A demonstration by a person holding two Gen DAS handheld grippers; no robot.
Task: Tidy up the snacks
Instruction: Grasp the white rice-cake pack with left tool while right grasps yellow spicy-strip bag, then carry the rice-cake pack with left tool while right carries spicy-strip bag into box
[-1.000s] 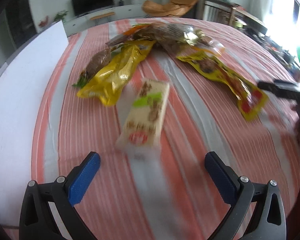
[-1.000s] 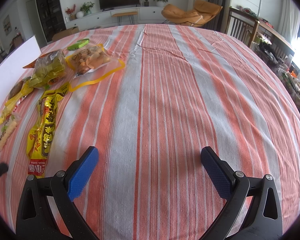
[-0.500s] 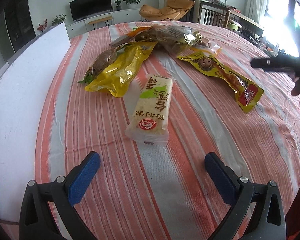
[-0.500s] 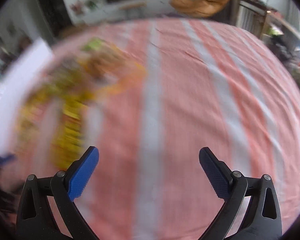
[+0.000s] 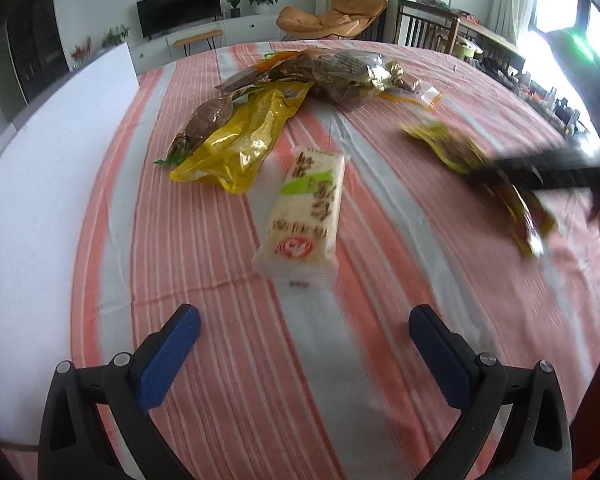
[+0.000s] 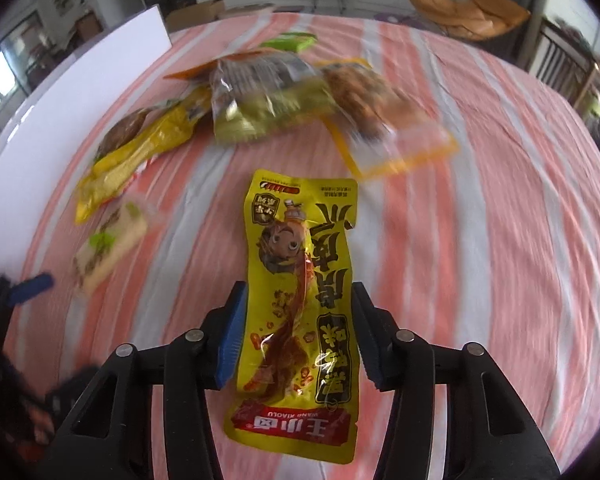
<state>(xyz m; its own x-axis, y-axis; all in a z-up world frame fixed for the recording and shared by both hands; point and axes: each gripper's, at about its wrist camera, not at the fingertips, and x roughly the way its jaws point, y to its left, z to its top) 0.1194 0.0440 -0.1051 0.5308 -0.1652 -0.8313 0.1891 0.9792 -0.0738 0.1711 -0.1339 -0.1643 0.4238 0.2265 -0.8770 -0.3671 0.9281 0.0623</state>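
**Ana:** Snacks are mostly unsorted, I'd say. A loose heap (image 5: 300,76) sits at the far side of the striped cloth (image 5: 204,264), with a crinkly yellow bag (image 5: 240,140) and a brown packet (image 5: 206,118) spilling off it.

**Ben:** And nearer?

**Ana:** A flat cream bar (image 5: 306,210) in a clear wrapper lies alone, just ahead of the left gripper (image 5: 304,344). Those blue-padded fingers are spread wide and hold nothing.

**Ben:** What about the right gripper (image 6: 298,328)?

**Ana:** Its fingers have drawn in on either side of a long, glossy yellow pouch (image 6: 300,280) with a cartoon face and a red band at the bottom. The pads sit right at its edges, but the pouch looks unsqueezed, so I can't tell whether it's truly gripped. The left view is too blurred to help.

**Ben:** So how far along?

**Ana:** Early, in my judgement: one pouch being dealt with, no tidy row or box in sight, only a white board (image 6: 100,68) along the table edge. Everything is soft film packaging, slippery and floppy, so it may sag when lifted
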